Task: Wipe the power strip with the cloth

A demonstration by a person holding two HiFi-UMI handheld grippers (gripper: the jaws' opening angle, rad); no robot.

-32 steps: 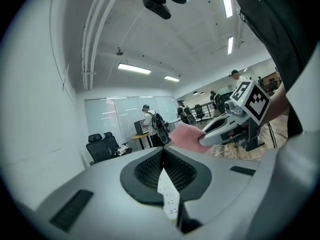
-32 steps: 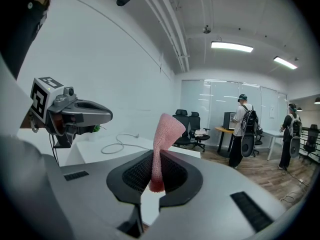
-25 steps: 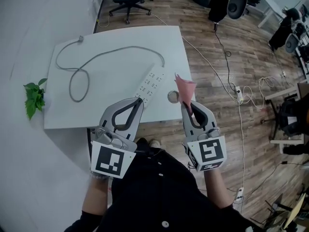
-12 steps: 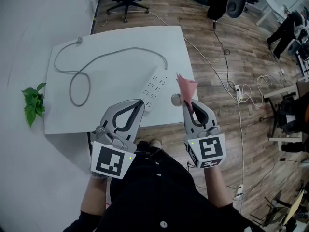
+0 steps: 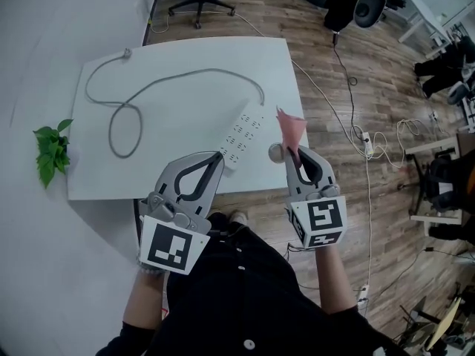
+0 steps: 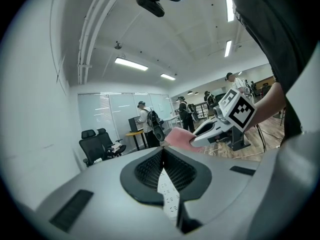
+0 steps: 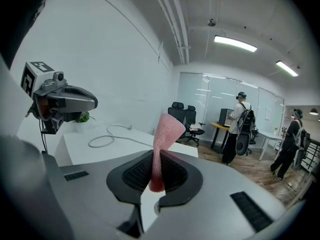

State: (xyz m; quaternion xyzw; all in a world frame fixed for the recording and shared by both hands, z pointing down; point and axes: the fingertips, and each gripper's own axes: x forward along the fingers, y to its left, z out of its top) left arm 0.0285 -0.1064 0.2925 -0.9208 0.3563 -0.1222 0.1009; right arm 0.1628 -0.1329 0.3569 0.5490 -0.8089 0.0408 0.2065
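The white power strip (image 5: 243,135) lies diagonally by the table's (image 5: 185,58) near right corner, its long axis running near-left to far-right. Its cord (image 5: 171,80) loops across the open far side. The right gripper (image 5: 294,156) pinches the pink cloth (image 5: 290,130) upright just beside the strip. The left gripper (image 5: 216,157), jaws pressed together and empty, hovers at the near edge.

In the head view, the tips of the left gripper (image 5: 216,156) cover the near end of the power strip (image 5: 245,130), close to the near edge of the table (image 5: 185,58). The lower part of the cloth (image 5: 290,127) disappears between the closed jaws of the right gripper (image 5: 295,154). A small round object (image 5: 274,152) at the table's near right corner is partly covered and too small to identify. In the left gripper view, only a narrow slice of the power strip shows past the jaws.
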